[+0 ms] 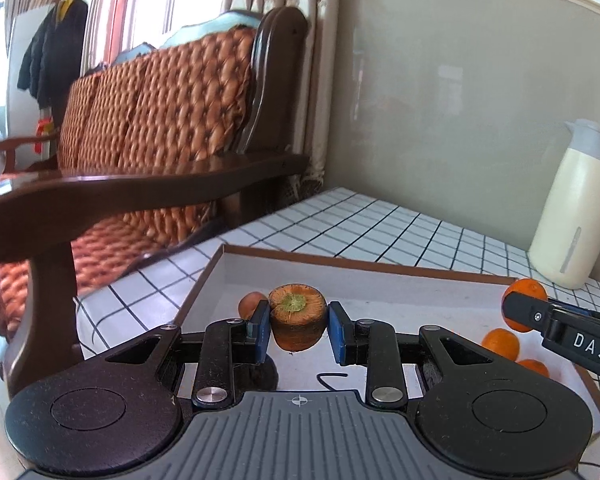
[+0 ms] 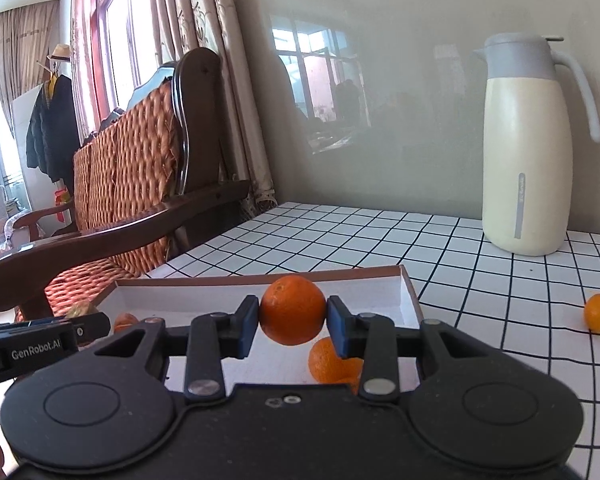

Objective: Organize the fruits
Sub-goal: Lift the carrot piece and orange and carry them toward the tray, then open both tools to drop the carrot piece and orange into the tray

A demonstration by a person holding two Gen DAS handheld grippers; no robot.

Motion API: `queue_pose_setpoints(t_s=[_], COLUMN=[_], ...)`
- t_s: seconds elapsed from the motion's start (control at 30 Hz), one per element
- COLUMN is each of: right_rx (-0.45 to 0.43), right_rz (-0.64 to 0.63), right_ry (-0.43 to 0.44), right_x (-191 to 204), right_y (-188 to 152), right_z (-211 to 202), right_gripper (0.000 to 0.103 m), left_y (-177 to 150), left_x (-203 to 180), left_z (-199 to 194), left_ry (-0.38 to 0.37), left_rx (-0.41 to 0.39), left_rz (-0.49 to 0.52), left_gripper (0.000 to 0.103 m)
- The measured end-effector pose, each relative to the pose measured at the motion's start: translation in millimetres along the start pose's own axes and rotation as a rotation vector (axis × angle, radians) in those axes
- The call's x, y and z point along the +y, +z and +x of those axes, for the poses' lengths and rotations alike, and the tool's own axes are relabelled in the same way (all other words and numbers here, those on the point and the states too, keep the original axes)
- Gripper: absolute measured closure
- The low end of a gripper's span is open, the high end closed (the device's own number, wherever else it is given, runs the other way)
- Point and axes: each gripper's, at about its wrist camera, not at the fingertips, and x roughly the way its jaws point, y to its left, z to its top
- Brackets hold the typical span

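Observation:
My left gripper [image 1: 299, 330] is shut on a carrot [image 1: 298, 316], stem end toward the camera, held above the white tray [image 1: 340, 276]. My right gripper [image 2: 293, 322] is shut on an orange [image 2: 293, 309] above the same tray [image 2: 410, 300]; it also shows at the right of the left wrist view [image 1: 526, 300]. Two oranges [image 1: 502, 344] lie in the tray's right part, and they show below the held orange [image 2: 330, 362]. A small round brownish item [image 1: 250, 305] lies in the tray behind the left finger. One orange [image 2: 599, 313] lies on the table outside the tray.
A cream thermos jug [image 2: 526, 144] stands at the back of the checked tablecloth [image 2: 480, 280]. A dark wooden sofa with woven cushions [image 1: 160, 120] stands left of the table, its armrest [image 1: 140, 196] near the tray. A wall lies behind.

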Motion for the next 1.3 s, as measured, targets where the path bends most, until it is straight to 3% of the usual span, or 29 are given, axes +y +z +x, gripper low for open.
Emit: queue_pose_setpoints(t_s=[0.23,0.33,0.37,0.4,0.43,0.47,0.53,0.67,0.73,0.93,1.3], right_rx=[0.042,0.002,-0.011,-0.017,-0.029,-0.046,-0.094,-0.170,-0.196,-0.194,-0.160], right_rz=[-0.011,-0.017,-0.017,-0.017,-0.013,-0.006,0.004,0.001,0.005,0.036,0.005], right_ry=[-0.032,-0.048,-0.047,-0.044,-0.040,-0.037,-0.038,-0.035,-0.034,-0.004,-0.015], right_x=[-0.6,0.6,1.0,1.2,1.0,0.8,-0.4,-3.8,-7.0,-22.2,-44.0], right_y=[-0.3,0.7,1.3,2.8,4.5,5.3,9.2,16.8,17.4,13.9,4.6], right_z=[18.9,13.4,9.8,8.2,5.0,0.1,-9.9,-31.5,-39.1,-52.0,-86.7], right_gripper=[0.070,0.043,0.043,0.043,0.042,0.037,0.026,0.010,0.006,0.006,0.006], left_y=[-2.6,-1.4,-0.7,0.6,2.2,3.7,9.0,13.9,13.8,9.7,0.6], left_x=[-3.2,-5.4,-5.3,-5.6,-6.1,-6.2,-8.6,-6.2,-6.9,-12.2,-34.6], left_z=[24.8,32.2,31.6,28.5,22.7,14.0,-0.1,-18.0,-25.2,-39.0,-58.1], left_ry=[-0.003,-0.008,-0.008,-0.001,0.014,0.033,0.035,0.040,0.047,0.086,0.037], left_rx=[0.046,0.066,0.067,0.058,0.030,-0.020,-0.077,-0.112,-0.127,-0.144,-0.101], left_rz=[-0.002,-0.006,-0.010,-0.016,-0.019,-0.018,0.006,-0.004,0.009,0.071,0.068], left_gripper=[0.072,0.070,0.052,0.016,0.003,0.000,0.000,0.000,0.000,0.000,0.000])
